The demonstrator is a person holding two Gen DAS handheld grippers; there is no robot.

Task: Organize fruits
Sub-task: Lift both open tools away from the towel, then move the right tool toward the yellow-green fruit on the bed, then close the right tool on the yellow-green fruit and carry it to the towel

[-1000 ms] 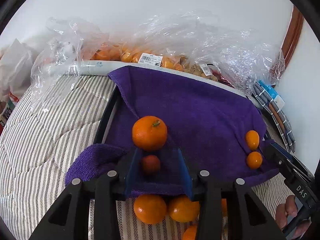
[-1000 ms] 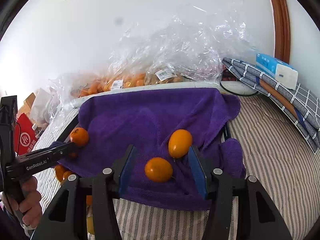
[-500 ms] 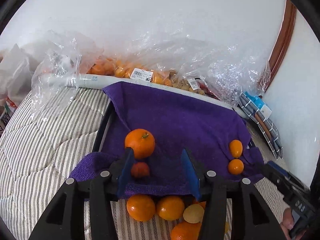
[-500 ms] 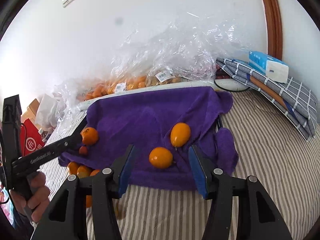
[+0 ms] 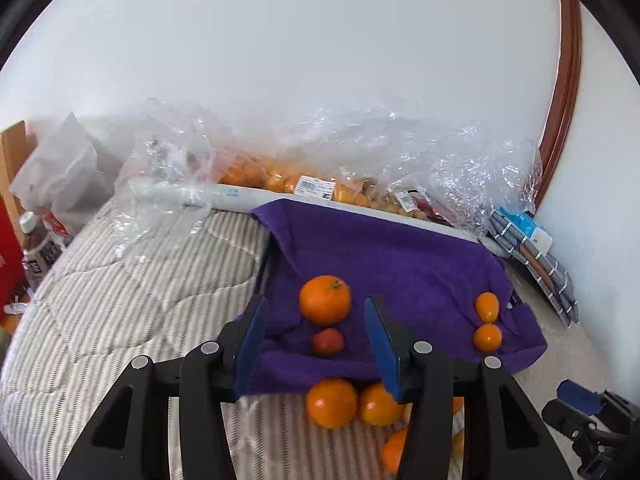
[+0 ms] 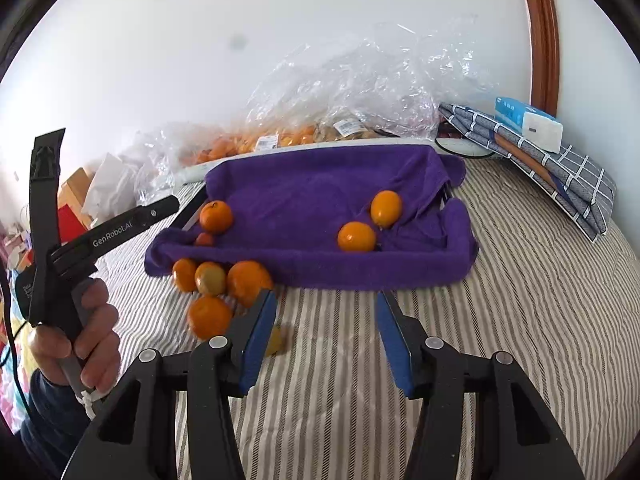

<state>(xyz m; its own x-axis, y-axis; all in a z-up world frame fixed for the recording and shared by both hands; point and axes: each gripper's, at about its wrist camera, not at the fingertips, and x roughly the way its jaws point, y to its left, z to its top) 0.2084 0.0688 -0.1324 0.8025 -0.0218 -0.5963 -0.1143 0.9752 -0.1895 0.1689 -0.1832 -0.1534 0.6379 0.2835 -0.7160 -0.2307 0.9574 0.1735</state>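
A purple towel (image 5: 380, 256) covers a tray on the bed. On it lie a big orange (image 5: 325, 300), a small red fruit (image 5: 328, 342) and two small oval oranges (image 5: 487, 307) at the right. My left gripper (image 5: 316, 304) hovers open over the towel's near edge, holding nothing. Loose oranges (image 5: 332, 402) lie on the bedding below it. In the right wrist view the same pile (image 6: 248, 282) sits left of my right gripper (image 6: 325, 300). That gripper hangs above bare striped bedding (image 6: 500, 300), jaws closing slightly with nothing between them. A hand holds the left gripper (image 6: 168, 203) at the left.
Clear plastic bags of oranges (image 5: 280, 176) and other produce line the wall behind the towel. A folded checked cloth (image 6: 560, 168) with a tissue box (image 6: 528, 122) lies at the right. Bottles and a white bag (image 5: 60, 176) stand at the far left.
Both grippers drew back from the towel and rose a little. The left jaws widened. The two small oranges no longer sit between the right jaws.
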